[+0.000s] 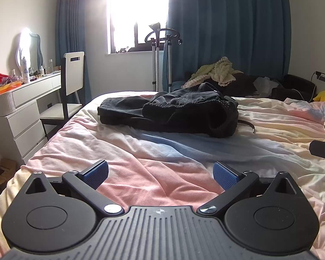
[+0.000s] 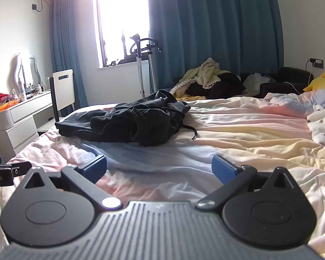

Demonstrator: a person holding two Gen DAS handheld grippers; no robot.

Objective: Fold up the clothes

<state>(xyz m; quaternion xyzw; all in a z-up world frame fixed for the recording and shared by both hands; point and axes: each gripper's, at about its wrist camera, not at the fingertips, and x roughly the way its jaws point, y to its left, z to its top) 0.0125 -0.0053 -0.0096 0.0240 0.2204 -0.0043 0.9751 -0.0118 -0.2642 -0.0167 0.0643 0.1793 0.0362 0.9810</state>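
Observation:
A heap of dark clothes (image 1: 169, 112) lies crumpled on the bed, dark jeans underneath and a black knitted piece on top; the right wrist view shows the same heap (image 2: 127, 121) left of centre. A thin dark strap (image 2: 191, 131) trails from its right side. My left gripper (image 1: 160, 174) is open, blue pads wide apart, hovering low over the pastel sheet (image 1: 153, 173) well short of the heap. My right gripper (image 2: 159, 168) is open too, nothing between its fingers, also short of the heap. Each gripper shows at the edge of the other's view.
The rumpled pink, yellow and blue sheet (image 2: 238, 134) covers the bed. A white dresser (image 1: 26, 108) and chair (image 1: 72, 86) stand left. A garment steamer stand (image 1: 162, 58) and a knitted blanket pile (image 1: 216, 73) sit behind the bed. White plush fabric (image 2: 322, 125) lies right.

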